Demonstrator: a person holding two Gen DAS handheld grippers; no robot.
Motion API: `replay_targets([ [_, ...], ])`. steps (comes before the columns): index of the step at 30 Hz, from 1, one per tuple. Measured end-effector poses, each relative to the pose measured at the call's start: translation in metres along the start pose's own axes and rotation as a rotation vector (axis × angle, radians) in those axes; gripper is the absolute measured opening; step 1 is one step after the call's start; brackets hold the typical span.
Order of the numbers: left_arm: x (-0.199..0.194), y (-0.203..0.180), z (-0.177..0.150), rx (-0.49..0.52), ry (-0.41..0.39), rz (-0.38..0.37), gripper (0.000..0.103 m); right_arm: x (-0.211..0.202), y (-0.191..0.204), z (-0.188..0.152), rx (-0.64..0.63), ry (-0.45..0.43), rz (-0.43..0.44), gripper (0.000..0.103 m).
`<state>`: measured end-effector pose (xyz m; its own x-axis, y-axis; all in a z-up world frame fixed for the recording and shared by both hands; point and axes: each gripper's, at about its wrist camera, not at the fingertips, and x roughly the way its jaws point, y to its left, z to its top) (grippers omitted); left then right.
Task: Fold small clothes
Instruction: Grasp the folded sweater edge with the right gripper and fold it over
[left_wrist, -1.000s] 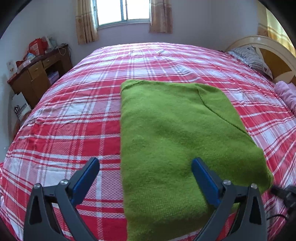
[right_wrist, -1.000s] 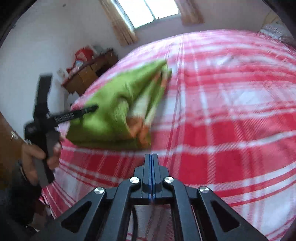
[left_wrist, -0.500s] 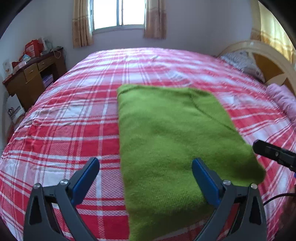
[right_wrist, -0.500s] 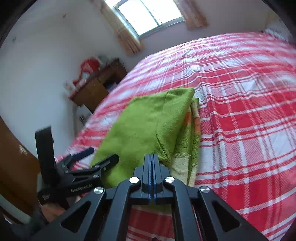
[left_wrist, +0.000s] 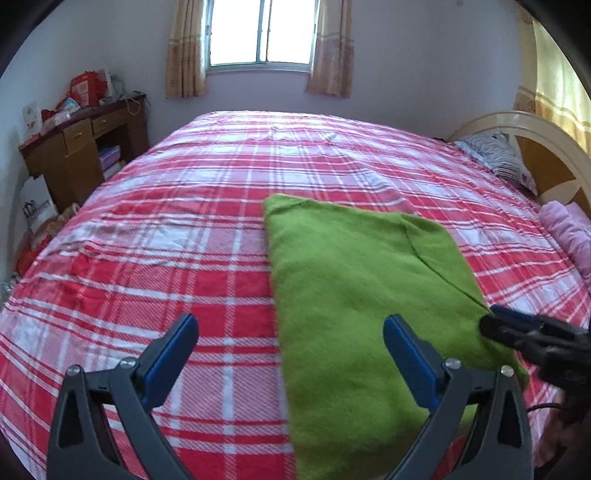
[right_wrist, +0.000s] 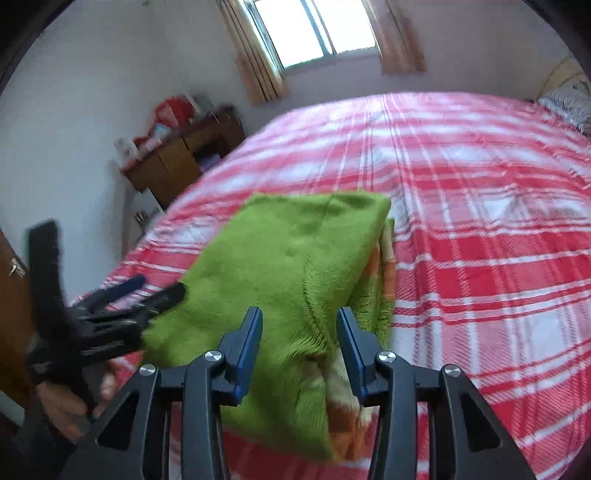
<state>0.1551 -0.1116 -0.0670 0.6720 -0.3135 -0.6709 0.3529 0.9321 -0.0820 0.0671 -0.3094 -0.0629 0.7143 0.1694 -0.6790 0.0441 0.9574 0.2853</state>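
Note:
A green knitted garment (left_wrist: 369, 295) lies folded flat on the red plaid bed (left_wrist: 184, 229). In the right wrist view the garment (right_wrist: 288, 266) shows orange and pale striped layers along its right edge. My left gripper (left_wrist: 291, 343) is open and empty, hovering over the garment's near left edge. My right gripper (right_wrist: 299, 332) is open just above the garment's near right corner, its jaws either side of a fold ridge, and it also shows in the left wrist view (left_wrist: 524, 328). The left gripper shows at the left of the right wrist view (right_wrist: 147, 291).
A wooden desk (left_wrist: 81, 147) with clutter stands left of the bed. A headboard (left_wrist: 546, 155), a striped pillow (left_wrist: 495, 158) and a pink bundle (left_wrist: 569, 232) are at the right. A curtained window (left_wrist: 258, 33) is on the far wall.
My right gripper has opened and moved in over the garment's near right corner. The left gripper stayed open and drew back slightly.

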Motion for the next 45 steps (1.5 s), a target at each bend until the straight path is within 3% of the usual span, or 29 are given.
replay_targets([
  [3,0.002,0.004,0.005,-0.001,-0.013,0.042,0.102,0.026,-0.008,-0.001,0.019,0.063,-0.044,0.043],
  [4,0.002,0.006,0.006,-0.004,-0.018,0.049,0.102,0.025,-0.008,-0.002,0.016,0.053,-0.048,0.035],
  [5,0.001,0.008,0.007,-0.009,-0.02,0.052,0.102,0.023,-0.005,-0.001,-0.003,0.053,-0.056,0.02],
  [6,0.002,0.009,0.007,-0.021,-0.019,0.045,0.102,0.017,0.001,-0.002,-0.044,0.043,-0.071,0.017],
  [9,0.004,0.008,0.004,-0.034,-0.013,0.019,0.102,0.006,0.003,0.0,-0.065,-0.016,-0.136,0.015],
  [13,0.024,-0.011,-0.007,0.022,0.04,0.046,0.102,0.02,-0.016,-0.007,-0.009,-0.028,-0.167,0.015],
  [17,0.037,-0.005,-0.013,-0.083,0.08,0.009,0.103,0.019,-0.022,-0.008,0.008,-0.039,-0.148,0.015],
  [20,0.033,-0.004,-0.022,-0.114,0.077,0.013,0.103,0.015,-0.027,-0.012,0.021,-0.048,-0.122,0.027],
  [22,0.027,-0.01,-0.028,-0.056,0.04,0.04,0.103,0.01,-0.03,-0.019,0.036,-0.057,-0.163,0.058],
  [27,0.021,-0.014,-0.026,-0.01,0.044,0.073,0.103,0.005,-0.049,-0.031,0.176,-0.059,-0.08,0.061],
  [31,0.006,-0.009,-0.021,-0.007,0.073,0.072,0.103,-0.012,-0.033,-0.036,0.133,-0.077,-0.126,0.061],
  [37,-0.02,-0.016,-0.014,0.167,0.004,0.129,0.103,-0.053,-0.022,-0.047,0.092,-0.14,-0.159,0.062],
  [39,-0.029,-0.01,-0.002,0.169,-0.052,0.105,0.103,-0.062,-0.027,-0.044,0.101,-0.153,-0.158,0.062],
  [41,-0.026,0.002,0.015,0.103,-0.058,0.046,0.103,-0.064,-0.037,-0.034,0.131,-0.156,-0.136,0.062],
  [45,0.017,0.025,0.048,-0.129,0.092,-0.183,0.102,-0.051,-0.055,-0.01,0.223,-0.159,-0.043,0.063],
])
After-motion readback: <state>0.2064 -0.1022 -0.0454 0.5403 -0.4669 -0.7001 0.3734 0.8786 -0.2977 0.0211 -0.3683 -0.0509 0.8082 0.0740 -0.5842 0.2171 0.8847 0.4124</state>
